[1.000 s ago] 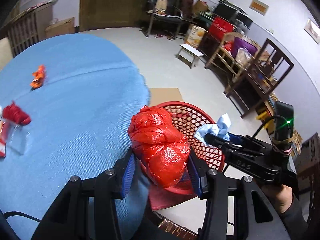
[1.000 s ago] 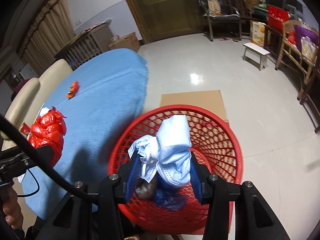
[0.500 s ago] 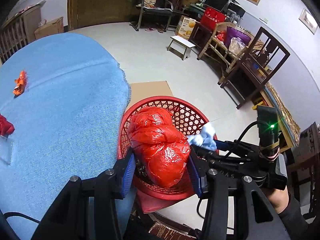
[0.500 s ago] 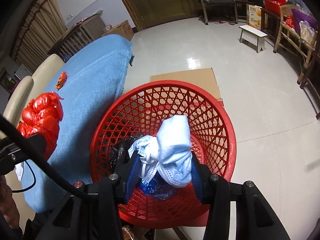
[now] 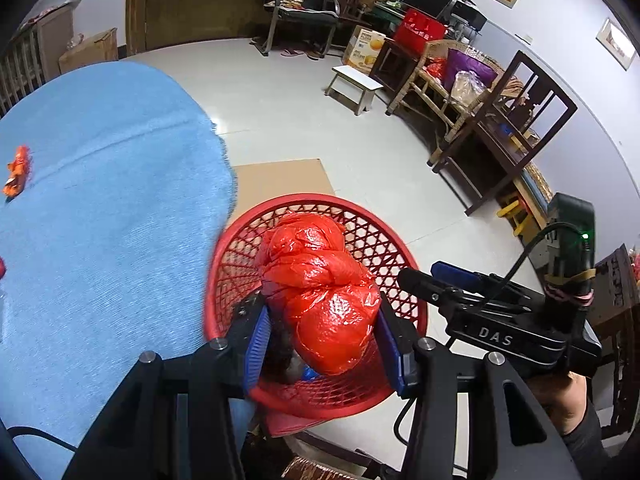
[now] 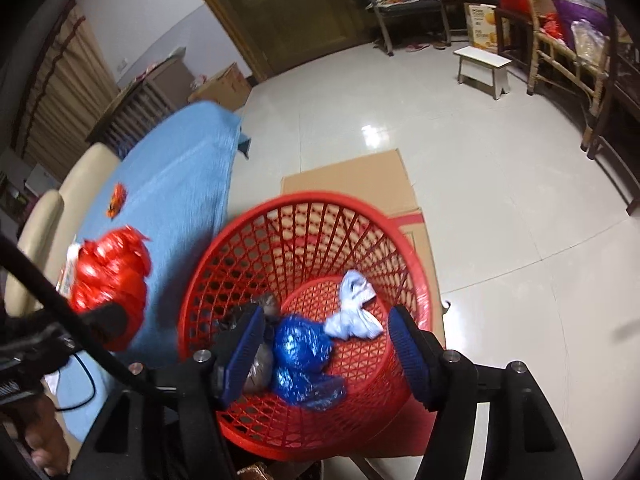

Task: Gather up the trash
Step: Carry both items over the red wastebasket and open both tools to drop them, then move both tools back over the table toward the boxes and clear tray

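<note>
My left gripper is shut on a crumpled red plastic bag and holds it over the red mesh basket. The bag also shows in the right wrist view. My right gripper is open and empty above the basket. The light blue cloth wad lies on the basket floor beside a blue plastic bag and a dark lump. An orange wrapper lies on the blue tablecloth.
The basket stands on the floor on flat cardboard beside the table edge. A cream chair is behind the table. A white stool, wooden chairs and shelves line the far right wall.
My right gripper opened and the blue cloth dropped into the basket. My left gripper carried the red bag from the table edge to over the basket.
</note>
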